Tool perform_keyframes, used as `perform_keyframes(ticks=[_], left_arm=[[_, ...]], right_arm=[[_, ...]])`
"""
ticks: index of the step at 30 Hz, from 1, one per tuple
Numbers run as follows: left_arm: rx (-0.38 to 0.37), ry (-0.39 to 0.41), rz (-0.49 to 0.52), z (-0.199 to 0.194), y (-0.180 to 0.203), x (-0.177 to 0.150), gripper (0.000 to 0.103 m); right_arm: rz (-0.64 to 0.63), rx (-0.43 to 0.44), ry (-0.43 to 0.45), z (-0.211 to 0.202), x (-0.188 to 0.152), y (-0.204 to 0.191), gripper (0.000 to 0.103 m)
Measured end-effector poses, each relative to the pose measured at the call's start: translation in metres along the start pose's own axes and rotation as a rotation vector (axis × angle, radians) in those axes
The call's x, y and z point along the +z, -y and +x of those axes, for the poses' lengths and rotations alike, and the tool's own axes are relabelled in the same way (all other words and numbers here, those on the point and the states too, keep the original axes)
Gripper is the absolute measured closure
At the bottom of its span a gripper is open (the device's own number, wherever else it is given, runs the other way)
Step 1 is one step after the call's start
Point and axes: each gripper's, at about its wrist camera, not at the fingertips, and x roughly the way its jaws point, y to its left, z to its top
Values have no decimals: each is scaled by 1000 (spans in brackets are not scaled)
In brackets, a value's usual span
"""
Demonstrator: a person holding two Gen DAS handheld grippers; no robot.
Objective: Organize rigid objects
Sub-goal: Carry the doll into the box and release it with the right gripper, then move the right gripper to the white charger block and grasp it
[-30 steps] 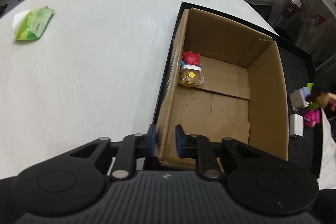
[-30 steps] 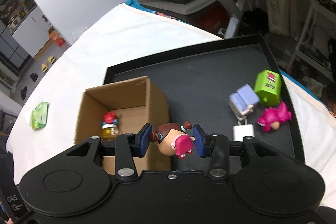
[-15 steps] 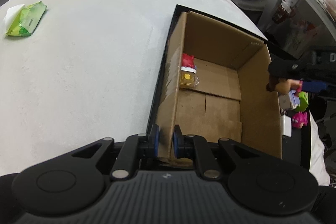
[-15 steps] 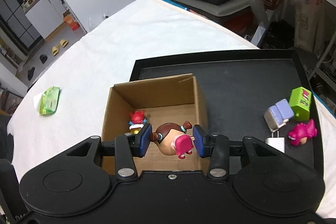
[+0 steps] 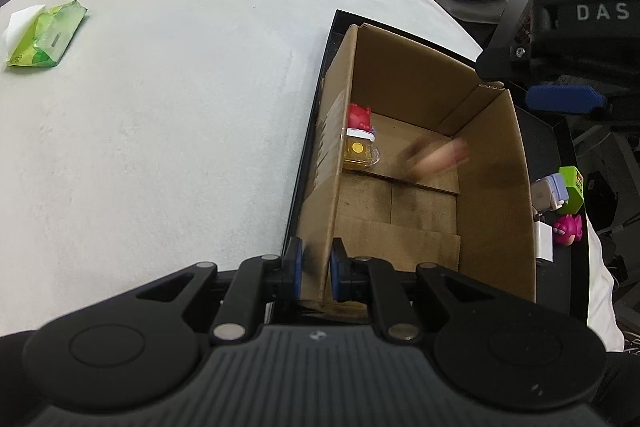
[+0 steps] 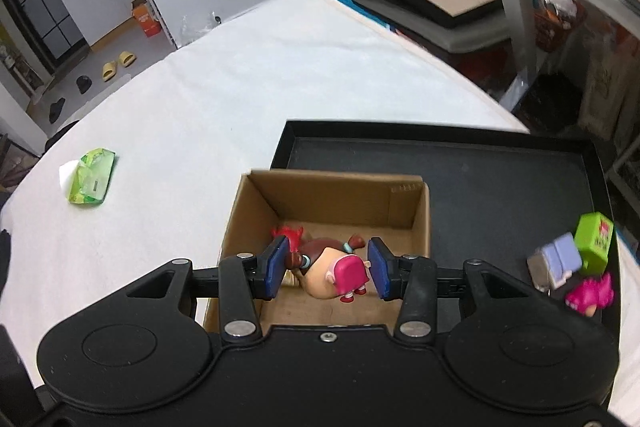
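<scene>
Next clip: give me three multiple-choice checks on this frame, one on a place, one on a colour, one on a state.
1. Where is the small red figurine? A on the floor; B inside the brown cardboard box; C on a shelf.
2. What colour is the soft packet on the white cloth? A green; B blue; C orange.
3. The fingers of the left gripper are: A wide open; B shut on a toy; C shut on the box's wall.
B: it stands against the box's inner wall. A: its wrapper is green. C: the wall sits pinched between the fingers.
</scene>
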Motion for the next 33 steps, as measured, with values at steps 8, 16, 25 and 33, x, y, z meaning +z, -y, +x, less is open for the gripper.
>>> perform_keyframes(ticks=[8, 16, 25, 33], left_arm=[[9, 1, 11, -1, 2, 0, 90], [35, 11, 37, -4, 8, 0, 88], [88, 36, 65, -8, 14, -3, 87], [129, 35, 79, -8, 20, -5, 72]], right_arm=[[34, 8, -7, -6, -11, 14, 47], [86, -16, -13, -17, -29, 38, 43], [147, -42, -4, -26, -45, 69, 39], [194, -62, 6, -33, -58, 100, 31]])
